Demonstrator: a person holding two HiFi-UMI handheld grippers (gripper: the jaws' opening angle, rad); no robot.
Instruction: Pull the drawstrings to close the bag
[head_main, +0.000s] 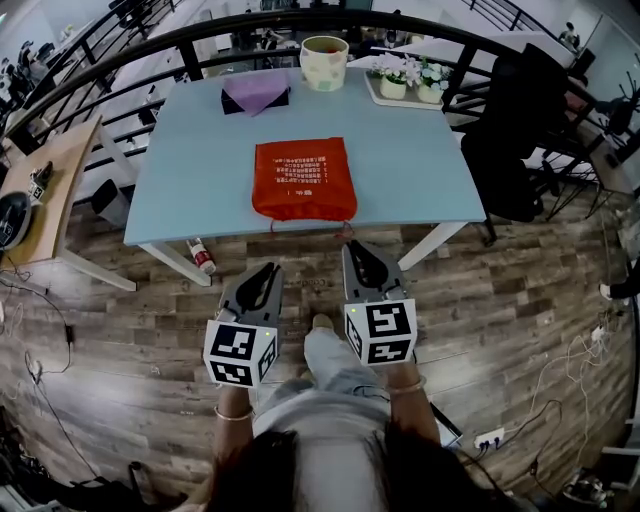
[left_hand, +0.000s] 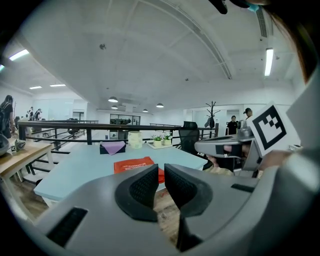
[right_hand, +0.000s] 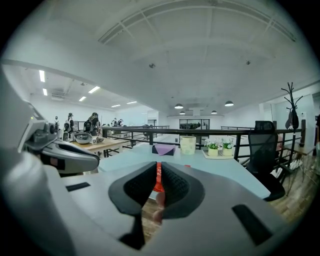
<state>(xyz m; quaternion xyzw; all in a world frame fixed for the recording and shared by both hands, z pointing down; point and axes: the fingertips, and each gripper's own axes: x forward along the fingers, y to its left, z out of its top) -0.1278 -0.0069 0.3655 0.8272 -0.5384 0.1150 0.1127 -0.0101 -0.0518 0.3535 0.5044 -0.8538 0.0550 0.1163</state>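
Observation:
A red drawstring bag (head_main: 303, 178) with white print lies flat on the light blue table (head_main: 190, 200), its bottom edge close to the table's front edge. A thin red cord (head_main: 345, 228) hangs at its front right corner. Both grippers hover over the wooden floor, short of the table and apart from the bag. My left gripper (head_main: 270, 268) points at the bag's left side, its jaws almost together with nothing between them. My right gripper (head_main: 352, 247) is shut and empty below the bag's right corner. The left gripper view shows the bag (left_hand: 132, 164) beyond my left gripper (left_hand: 161, 170). In the right gripper view the bag (right_hand: 158, 182) shows through my right gripper (right_hand: 158, 167).
At the table's far edge stand a pale cup (head_main: 324, 62), a purple cloth on a dark box (head_main: 256, 93) and a tray of small plants (head_main: 405, 80). A black office chair (head_main: 510, 140) is at the right, a bottle (head_main: 202, 256) lies under the table, and a wooden side table (head_main: 50, 190) stands left.

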